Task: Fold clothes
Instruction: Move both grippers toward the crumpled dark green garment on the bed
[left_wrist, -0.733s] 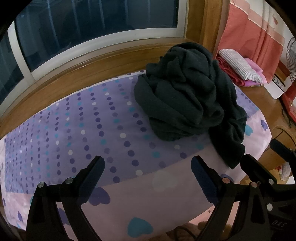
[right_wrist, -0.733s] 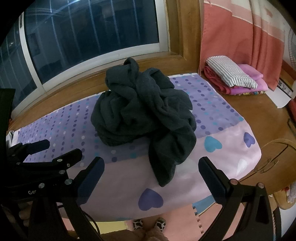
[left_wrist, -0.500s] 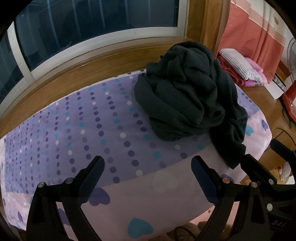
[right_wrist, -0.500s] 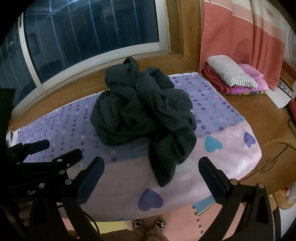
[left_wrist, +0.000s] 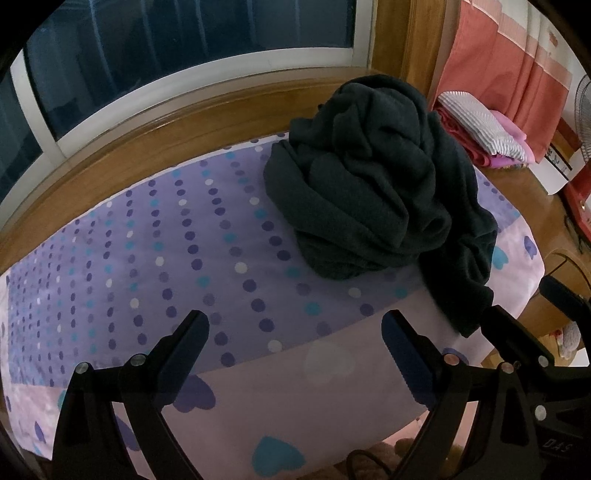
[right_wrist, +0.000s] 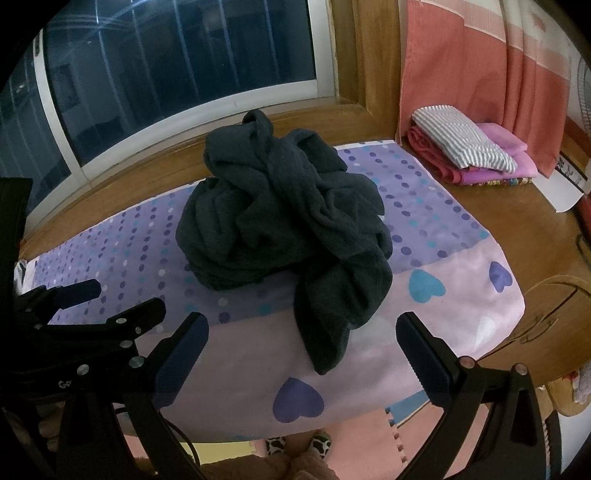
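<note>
A dark crumpled garment (left_wrist: 373, 192) (right_wrist: 284, 225) lies heaped on the purple dotted sheet (left_wrist: 147, 240) (right_wrist: 424, 206), one end drooping over the pink front edge. My left gripper (left_wrist: 295, 328) hovers open over the sheet, down and to the left of the heap, nothing between its fingers. My right gripper (right_wrist: 303, 332) is open too, its fingers on either side of the drooping end but apart from it. In the right wrist view the left gripper (right_wrist: 96, 306) shows at the left edge.
A stack of folded clothes (right_wrist: 469, 155) (left_wrist: 484, 136) lies on the wooden ledge at the right, beside a coral curtain (right_wrist: 480, 74). A dark window (left_wrist: 184, 48) runs behind the sheet. Foam floor mats (right_wrist: 369, 432) and slippered feet (right_wrist: 295, 446) show below the front edge.
</note>
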